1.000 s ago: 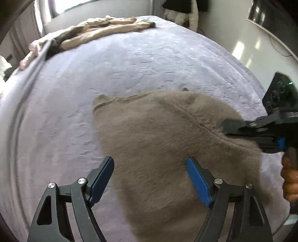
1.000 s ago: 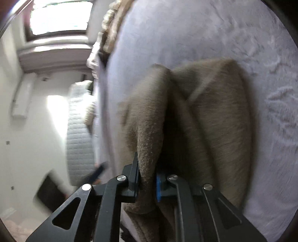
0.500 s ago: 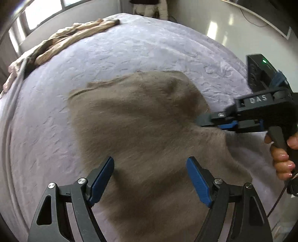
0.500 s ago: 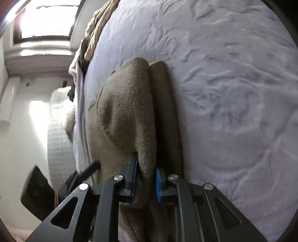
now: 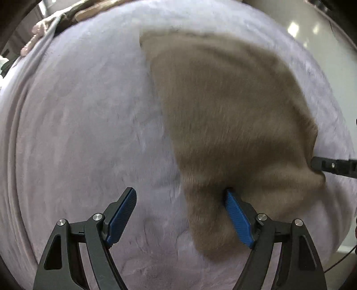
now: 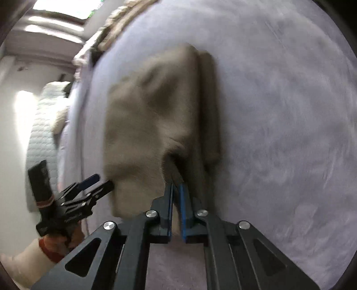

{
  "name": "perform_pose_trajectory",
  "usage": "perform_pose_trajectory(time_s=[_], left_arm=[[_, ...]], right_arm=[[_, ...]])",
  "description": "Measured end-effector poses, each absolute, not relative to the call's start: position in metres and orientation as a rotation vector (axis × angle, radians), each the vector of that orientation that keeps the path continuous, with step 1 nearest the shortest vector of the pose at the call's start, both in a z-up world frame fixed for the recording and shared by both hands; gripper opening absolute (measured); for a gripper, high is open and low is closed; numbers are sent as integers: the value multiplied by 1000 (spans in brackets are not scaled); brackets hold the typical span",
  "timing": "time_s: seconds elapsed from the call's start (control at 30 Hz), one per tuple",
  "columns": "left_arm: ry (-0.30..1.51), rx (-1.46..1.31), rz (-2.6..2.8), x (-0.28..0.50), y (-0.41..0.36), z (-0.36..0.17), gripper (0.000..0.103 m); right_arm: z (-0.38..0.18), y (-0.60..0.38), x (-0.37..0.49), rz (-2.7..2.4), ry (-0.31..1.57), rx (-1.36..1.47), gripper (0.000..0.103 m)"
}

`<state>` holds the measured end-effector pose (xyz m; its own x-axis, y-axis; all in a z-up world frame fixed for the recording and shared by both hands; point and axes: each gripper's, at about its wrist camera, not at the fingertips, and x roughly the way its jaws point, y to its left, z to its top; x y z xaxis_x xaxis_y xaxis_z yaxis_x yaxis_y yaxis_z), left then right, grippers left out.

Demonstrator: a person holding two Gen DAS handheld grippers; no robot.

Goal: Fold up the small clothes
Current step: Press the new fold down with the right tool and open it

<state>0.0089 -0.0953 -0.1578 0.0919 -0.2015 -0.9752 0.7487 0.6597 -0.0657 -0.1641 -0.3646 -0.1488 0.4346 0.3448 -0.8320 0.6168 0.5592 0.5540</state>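
A fuzzy tan garment (image 5: pixel 227 116) lies on a lavender bedspread (image 5: pixel 84 133), blurred by motion. My left gripper (image 5: pixel 180 214) is open; the garment's near corner hangs between its blue pads, and the right pad (image 5: pixel 237 220) touches the cloth. My right gripper (image 6: pixel 176 191) is shut on the garment's edge (image 6: pixel 156 125); its tip shows at the right in the left wrist view (image 5: pixel 330 166). The left gripper shows at the lower left in the right wrist view (image 6: pixel 98 184), at the garment's other corner.
A heap of beige clothes (image 5: pixel 73 15) lies at the far edge of the bed. The bed's side edge (image 6: pixel 73 125) and a white quilted item (image 6: pixel 42 125) are at the left. The floor (image 5: pixel 312 33) lies past the bed's right side.
The garment has been pulled to the right and toward the far side of the bed by my right gripper. My left gripper now sits at the garment's near corner instead of over its middle.
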Motion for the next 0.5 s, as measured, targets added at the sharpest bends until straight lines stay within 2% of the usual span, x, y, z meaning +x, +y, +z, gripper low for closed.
perform_pose_trajectory(time_s=[0.13,0.23,0.37,0.5], left_arm=[[1320,482,-754,5,-84,-156,82],[1319,488,-745,4,-83,-151,82],[1328,505,-718,1,-85,-147,82],[1346,513,-681,-4,-78,-142,82]], right_arm=[[-159,-362,-181,-248,1118,1121,6],[-136,-360,-182,-282,1108,1043,10],[-98,-363,-168,-263,1002,976,11],[-109,-355,-127,-211,1080,930,11]])
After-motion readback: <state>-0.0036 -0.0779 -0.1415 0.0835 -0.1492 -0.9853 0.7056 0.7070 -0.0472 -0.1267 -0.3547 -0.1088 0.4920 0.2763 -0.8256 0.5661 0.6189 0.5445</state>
